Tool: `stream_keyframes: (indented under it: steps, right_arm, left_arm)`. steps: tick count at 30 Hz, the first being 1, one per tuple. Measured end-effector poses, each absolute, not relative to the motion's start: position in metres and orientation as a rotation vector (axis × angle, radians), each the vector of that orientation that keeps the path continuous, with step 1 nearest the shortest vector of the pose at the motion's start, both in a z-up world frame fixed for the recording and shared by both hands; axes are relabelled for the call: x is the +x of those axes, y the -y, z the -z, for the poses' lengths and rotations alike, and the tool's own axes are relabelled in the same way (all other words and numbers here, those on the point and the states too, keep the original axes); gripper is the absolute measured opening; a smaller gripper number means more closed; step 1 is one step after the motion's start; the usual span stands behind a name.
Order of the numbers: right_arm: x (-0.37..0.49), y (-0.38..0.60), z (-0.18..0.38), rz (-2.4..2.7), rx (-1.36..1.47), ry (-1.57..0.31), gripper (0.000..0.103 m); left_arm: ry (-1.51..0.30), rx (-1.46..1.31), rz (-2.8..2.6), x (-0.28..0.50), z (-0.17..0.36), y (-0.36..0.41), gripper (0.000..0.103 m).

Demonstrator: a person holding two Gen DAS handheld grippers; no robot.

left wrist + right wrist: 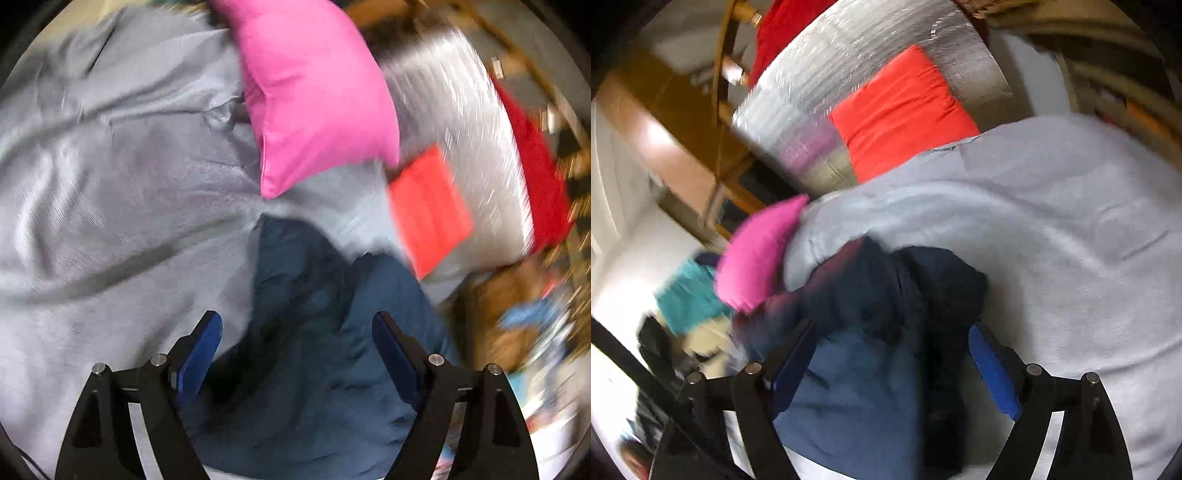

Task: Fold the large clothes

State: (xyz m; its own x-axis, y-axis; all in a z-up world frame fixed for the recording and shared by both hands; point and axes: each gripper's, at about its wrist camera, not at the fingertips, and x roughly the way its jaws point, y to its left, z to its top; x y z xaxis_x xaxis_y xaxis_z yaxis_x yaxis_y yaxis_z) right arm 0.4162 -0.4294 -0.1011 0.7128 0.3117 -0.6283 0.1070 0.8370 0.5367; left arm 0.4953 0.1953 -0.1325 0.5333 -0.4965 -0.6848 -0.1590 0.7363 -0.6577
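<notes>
A bed covered with a pale grey sheet (110, 206) fills most of both views, with wooden furniture and a silvery padded panel (849, 81) blurred behind it. Nearest the cameras, a dark blue garment (314, 332) is seen lying crumpled on the sheet, and it is taken to be the large piece to be folded. The left gripper (297, 341) is held just above it with its fingers spread wide; no cloth is pinched, though the blue fabric lies directly under and ahead of the gap. The right gripper (890, 354) is likewise spread and unloaded, with a bunched, darker heap of the same garment (905, 295) lying between and just beyond its fingers. The garment's length appears to run away from both grippers towards the pillows, though through the blur this cannot be told for certain. Neither hand can be judged clearly nearer; the cloth sits in front of each. Further off, a pink pillow (314, 92) is seen at the garment's far end, and beyond it an orange-red cushion (901, 110) rests against the silvery panel.
</notes>
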Motion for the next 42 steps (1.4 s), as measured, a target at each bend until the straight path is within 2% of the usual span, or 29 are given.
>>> stream_keyframes:
  steps: [4,7,8,9,10,11,12,13,14,15,17,22,26,27,28,29,31,32,33,34,35,37,42]
  right_arm:
    - [0.429,0.403,0.119,-0.085,0.473,-0.871,0.086]
    - [0.442,0.38,0.133,-0.072,0.384,-0.937,0.083]
    - [0.445,0.373,0.138,-0.058,0.35,-0.965,0.078]
    - [0.449,0.366,0.144,-0.04,0.311,-0.999,0.067]
    - [0.453,0.362,0.152,-0.039,0.297,-1.021,0.061]
    - [0.456,0.361,0.158,-0.046,0.303,-1.037,0.048]
    - [0.458,0.36,0.16,-0.048,0.312,-1.043,0.039]
    - [0.458,0.36,0.159,-0.04,0.315,-1.037,0.036]
    - [0.456,0.359,0.156,-0.032,0.307,-1.026,0.022]
    - [0.454,0.359,0.15,-0.031,0.31,-1.015,0.013]
    - [0.447,0.36,0.133,-0.059,0.347,-0.971,0.009]
    - [0.432,0.362,0.095,-0.066,0.373,-0.86,0.008]
    - [0.447,0.364,0.11,-0.029,0.368,-0.879,0.008]
    - [0.453,0.364,0.123,-0.015,0.365,-0.913,0.008]
    - [0.46,0.362,0.141,-0.014,0.355,-0.968,0.013]
    - [0.462,0.358,0.153,-0.013,0.343,-1.008,0.019]
    - [0.461,0.36,0.166,-0.025,0.343,-1.066,0.028]
    - [0.457,0.364,0.164,-0.051,0.376,-1.071,0.032]
    - [0.449,0.369,0.158,-0.092,0.422,-1.056,0.051]
    - [0.437,0.375,0.15,-0.132,0.466,-1.019,0.067]
    - [0.427,0.378,0.145,-0.144,0.48,-0.995,0.092]
    - [0.4,0.381,0.133,-0.144,0.482,-0.937,0.093]
    - [0.365,0.364,0.142,-0.109,0.4,-1.001,0.093]
  left_arm:
    - [-1.077,-0.441,0.191,0.492,0.143,-0.154,0.083]
    - [-1.114,-0.368,0.184,0.49,0.157,-0.136,0.083]
    - [-1.121,-0.348,0.188,0.49,0.16,-0.131,0.079]
    - [-1.128,-0.331,0.187,0.49,0.162,-0.128,0.076]
    - [-1.136,-0.323,0.19,0.49,0.163,-0.126,0.066]
    - [-1.138,-0.331,0.193,0.49,0.162,-0.126,0.056]
    - [-1.131,-0.34,0.198,0.489,0.158,-0.127,0.05]
    - [-1.127,-0.342,0.201,0.488,0.154,-0.127,0.041]
    - [-1.121,-0.34,0.201,0.485,0.149,-0.128,0.03]
    - [-1.112,-0.337,0.202,0.483,0.143,-0.129,0.024]
    - [-1.098,-0.353,0.228,0.478,0.13,-0.132,0.012]
    - [-1.037,-0.421,0.275,0.471,0.103,-0.147,0.011]
    - [-1.073,-0.456,0.242,0.478,0.122,-0.147,0.014]
    - [-1.112,-0.447,0.211,0.482,0.135,-0.145,0.019]
    - [-1.136,-0.443,0.175,0.486,0.144,-0.145,0.029]
    - [-1.154,-0.441,0.146,0.486,0.152,-0.147,0.046]
    - [-1.148,-0.419,0.125,0.484,0.152,-0.15,0.055]
    - [-1.124,-0.407,0.121,0.478,0.145,-0.153,0.057]
    - [-1.105,-0.4,0.123,0.472,0.14,-0.155,0.058]
    - [-1.088,-0.392,0.129,0.466,0.136,-0.159,0.065]
    - [-1.076,-0.379,0.135,0.456,0.131,-0.161,0.069]
    - [-1.065,-0.342,0.139,0.438,0.125,-0.164,0.069]
    - [-1.064,-0.286,0.18,0.41,0.123,-0.159,0.069]
